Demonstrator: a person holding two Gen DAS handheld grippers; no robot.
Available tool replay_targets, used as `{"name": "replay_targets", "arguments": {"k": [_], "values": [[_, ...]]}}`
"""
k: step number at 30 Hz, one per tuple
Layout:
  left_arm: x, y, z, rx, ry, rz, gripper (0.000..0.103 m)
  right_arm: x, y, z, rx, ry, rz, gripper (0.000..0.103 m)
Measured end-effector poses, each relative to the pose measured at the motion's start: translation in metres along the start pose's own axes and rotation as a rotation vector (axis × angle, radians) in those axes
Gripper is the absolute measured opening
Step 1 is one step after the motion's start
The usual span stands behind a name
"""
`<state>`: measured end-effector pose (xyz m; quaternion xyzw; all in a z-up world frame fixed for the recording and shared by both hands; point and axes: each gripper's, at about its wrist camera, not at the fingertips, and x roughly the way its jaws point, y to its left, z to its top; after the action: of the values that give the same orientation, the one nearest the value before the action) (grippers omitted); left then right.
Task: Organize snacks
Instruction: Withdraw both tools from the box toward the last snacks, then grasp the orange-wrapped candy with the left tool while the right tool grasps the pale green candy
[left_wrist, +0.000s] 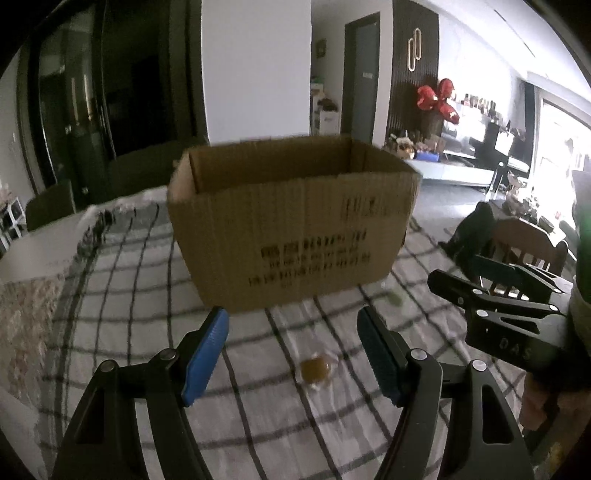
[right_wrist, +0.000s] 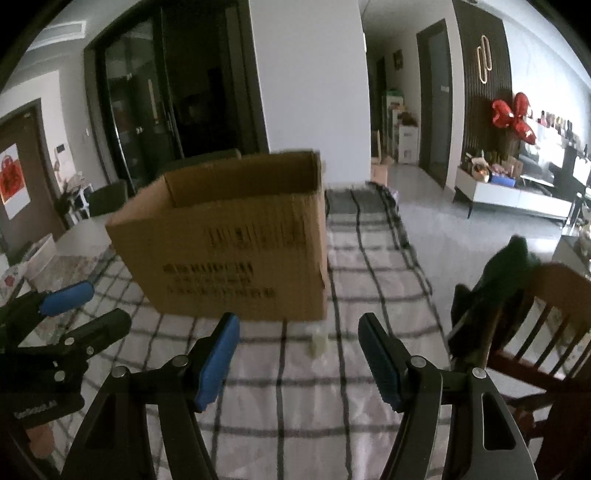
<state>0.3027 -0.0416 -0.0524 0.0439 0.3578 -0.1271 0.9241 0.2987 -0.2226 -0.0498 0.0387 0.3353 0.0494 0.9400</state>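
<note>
A: Where are the snacks?
B: A brown one (left_wrist: 316, 369) lies on the worktop (left_wrist: 122, 295) between my released left fingers (left_wrist: 207, 354); a pale one (right_wrist: 317, 345) sits by the box (right_wrist: 229, 243) corner.
A: Room?
B: Right fingers (right_wrist: 218, 365) released, chair (right_wrist: 532, 332) close at the right edge

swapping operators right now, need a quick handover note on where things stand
Left gripper: open, empty, hovering over a brown wrapped snack on the checked tablecloth.
Right gripper: open, empty, aimed at a pale wrapped snack by the near right corner of the cardboard box.
Done: cannot tell; the box's contents are hidden.
Left: both snacks into the box.
</note>
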Motion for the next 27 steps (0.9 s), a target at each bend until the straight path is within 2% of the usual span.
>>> {"name": "replay_targets", "arguments": {"k": [7,12,27], "values": [[0.025,0.001,-0.024,-0.033,0.096,-0.027,0.068,0.016,-0.002,-0.023,0.002,0.064,-0.008,0.067],[0.043,0.002,-0.035,-0.062,0.152,-0.061,0.06,0.022,-0.001,-0.034,0.002,0.101,-0.005,0.065],[0.081,0.004,-0.046,-0.108,0.221,-0.088,0.042,0.034,0.004,-0.043,-0.006,0.142,-0.003,0.063]]}}
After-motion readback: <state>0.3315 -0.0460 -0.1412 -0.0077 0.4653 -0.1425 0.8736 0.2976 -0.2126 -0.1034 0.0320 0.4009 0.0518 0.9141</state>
